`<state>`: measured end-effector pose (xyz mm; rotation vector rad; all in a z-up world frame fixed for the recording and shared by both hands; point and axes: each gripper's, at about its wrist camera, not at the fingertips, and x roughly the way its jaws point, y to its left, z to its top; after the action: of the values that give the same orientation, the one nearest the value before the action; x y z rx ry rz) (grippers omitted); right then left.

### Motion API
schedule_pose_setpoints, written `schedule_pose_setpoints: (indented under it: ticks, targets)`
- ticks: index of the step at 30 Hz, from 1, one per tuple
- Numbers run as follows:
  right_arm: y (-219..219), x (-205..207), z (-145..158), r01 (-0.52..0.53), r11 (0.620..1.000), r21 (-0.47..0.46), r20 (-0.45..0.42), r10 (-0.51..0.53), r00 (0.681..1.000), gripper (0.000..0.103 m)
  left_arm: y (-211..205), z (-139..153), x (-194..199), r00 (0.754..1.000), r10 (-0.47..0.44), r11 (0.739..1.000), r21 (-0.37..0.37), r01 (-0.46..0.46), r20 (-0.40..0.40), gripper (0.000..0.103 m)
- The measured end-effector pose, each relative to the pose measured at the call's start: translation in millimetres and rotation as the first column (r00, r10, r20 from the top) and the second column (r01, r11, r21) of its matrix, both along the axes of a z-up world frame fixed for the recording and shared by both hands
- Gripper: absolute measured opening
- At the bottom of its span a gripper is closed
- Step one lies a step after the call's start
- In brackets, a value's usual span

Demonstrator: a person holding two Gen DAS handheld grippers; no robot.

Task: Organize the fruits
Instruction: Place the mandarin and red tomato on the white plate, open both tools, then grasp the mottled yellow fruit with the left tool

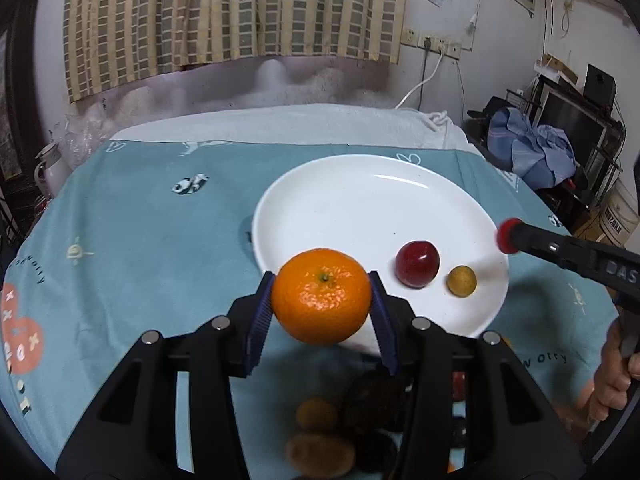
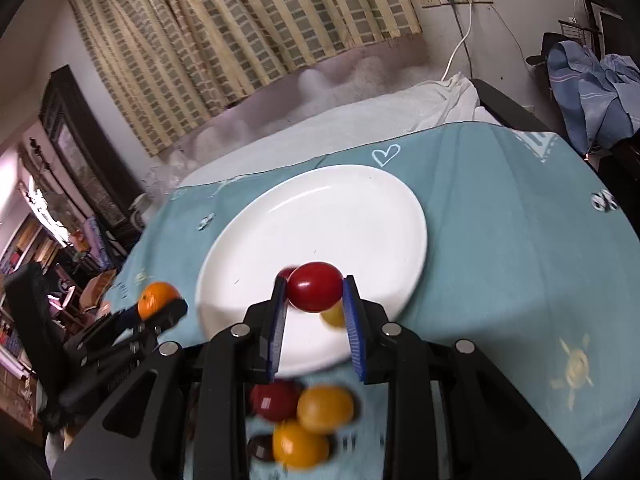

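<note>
My left gripper (image 1: 322, 300) is shut on an orange mandarin (image 1: 321, 296) and holds it above the near-left rim of the white plate (image 1: 344, 204). On the plate lie a dark red fruit (image 1: 417, 264) and a small yellow fruit (image 1: 461, 281). My right gripper (image 2: 315, 294) is shut on a red round fruit (image 2: 315, 287) over the plate's (image 2: 320, 216) near edge; the yellow fruit (image 2: 334, 316) and a red one (image 2: 286, 273) show behind it. The right gripper shows in the left view (image 1: 508, 236), the left one with the mandarin (image 2: 157, 299) in the right view.
A teal cloth (image 1: 140, 232) covers the table. More fruits lie near me under the grippers: brown and dark ones (image 1: 320, 432), and red and yellow ones (image 2: 304, 420). White bedding (image 1: 280, 124) lies behind the table; clutter stands at the right (image 1: 560, 148).
</note>
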<state>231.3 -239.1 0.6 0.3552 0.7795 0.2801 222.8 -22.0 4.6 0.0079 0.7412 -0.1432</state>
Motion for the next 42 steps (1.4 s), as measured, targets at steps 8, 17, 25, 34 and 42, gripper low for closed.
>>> schedule_pose_setpoints:
  ticks: [8,17,25,34,42]
  targets:
    - [-9.4,28.2,-29.3,0.061,0.998,0.016,-0.088,-0.059,0.994,0.03,-9.7,-7.4,10.0,1.0,-0.026,0.999,0.026,0.025,0.014,0.07]
    - [-1.8,5.1,-0.3,0.05,0.998,-0.024,0.057,-0.048,0.997,0.063,11.5,7.3,-10.3,0.998,0.023,1.0,0.013,-0.024,0.054,0.074]
    - [11.1,-59.3,7.0,-0.005,0.997,-0.08,0.113,0.014,0.994,0.063,53.2,7.5,-58.3,0.993,0.1,0.995,-0.028,-0.098,0.058,0.078]
    - [1.7,-95.5,-10.2,0.005,0.997,-0.073,0.073,0.0,0.997,0.065,54.3,-11.7,-101.5,0.998,0.053,0.999,0.002,-0.053,0.032,0.084]
    - [-1.9,-89.0,-14.6,0.014,0.998,-0.069,0.037,-0.012,0.999,0.065,31.7,-30.1,-93.4,0.999,-0.015,0.995,0.099,0.018,-0.03,0.086]
